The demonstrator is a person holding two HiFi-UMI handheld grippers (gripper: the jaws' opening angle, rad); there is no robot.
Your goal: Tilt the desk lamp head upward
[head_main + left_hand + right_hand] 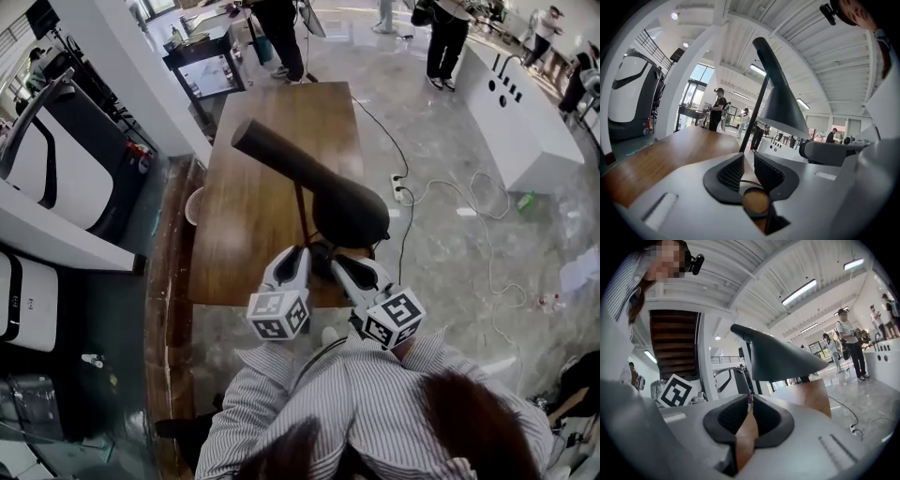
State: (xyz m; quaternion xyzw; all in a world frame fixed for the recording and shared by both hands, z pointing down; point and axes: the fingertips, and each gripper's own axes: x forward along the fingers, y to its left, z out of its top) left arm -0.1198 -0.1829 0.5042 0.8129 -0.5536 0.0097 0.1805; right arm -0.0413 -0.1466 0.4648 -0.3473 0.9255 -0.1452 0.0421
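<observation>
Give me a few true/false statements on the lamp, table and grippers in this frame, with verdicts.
1. The dark cone-headed desk lamp stands on the brown wooden table. True.
2. The left gripper clamps the lamp's head. False: it and the right gripper sit low by the lamp's foot, at the table's near edge, and the head is above them, untouched.
3. The left gripper's fingers stand slightly apart. True.
4. The lamp lies flat on its side. False: its thin stem rises from the table and carries the head.
5. People stand on the floor beyond the table's far end. True.
</observation>
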